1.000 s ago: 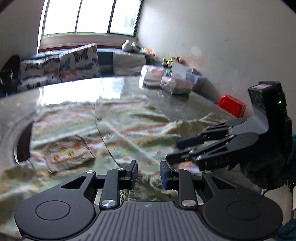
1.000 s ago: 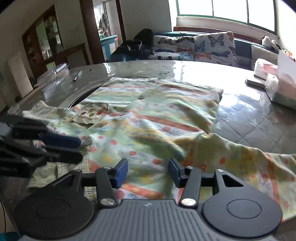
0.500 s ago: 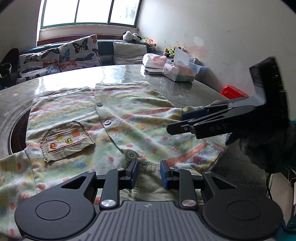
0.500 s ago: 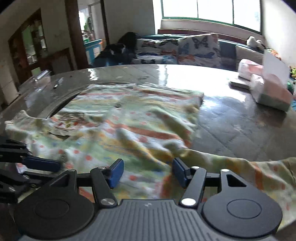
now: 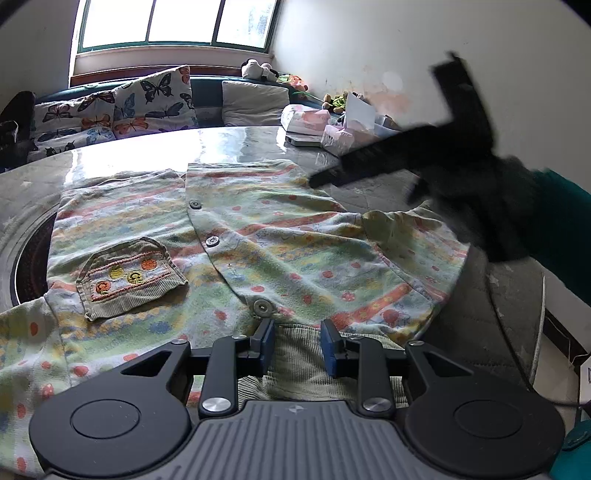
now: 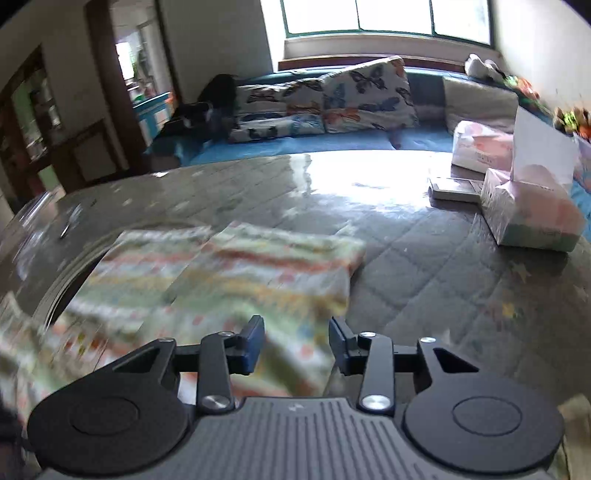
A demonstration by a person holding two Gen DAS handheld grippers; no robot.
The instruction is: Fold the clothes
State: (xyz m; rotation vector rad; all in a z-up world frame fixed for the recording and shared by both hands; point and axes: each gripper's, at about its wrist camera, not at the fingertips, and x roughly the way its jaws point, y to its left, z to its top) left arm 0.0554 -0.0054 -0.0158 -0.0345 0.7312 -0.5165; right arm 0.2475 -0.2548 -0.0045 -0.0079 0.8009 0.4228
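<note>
Left gripper (image 5: pixel 297 345): jaws spread, empty, poised over the ribbed collar (image 5: pixel 295 363) at the near edge of the shirt (image 5: pixel 280 243). Right gripper (image 6: pixel 296 345): jaws spread, empty, above the shirt's right side; in the left wrist view it is a blurred dark shape (image 5: pixel 417 155) over the far right corner. Shirt lies flat, front up, on the grey quilted table (image 6: pixel 424 266), buttons (image 5: pixel 262 306) along the placket, corduroy pocket (image 5: pixel 129 273) on its left. Tissue boxes (image 6: pixel 532 218) stand at the table's far right. Butterfly cushions (image 6: pixel 325 99) line the bench under the window (image 6: pixel 388 16).
</note>
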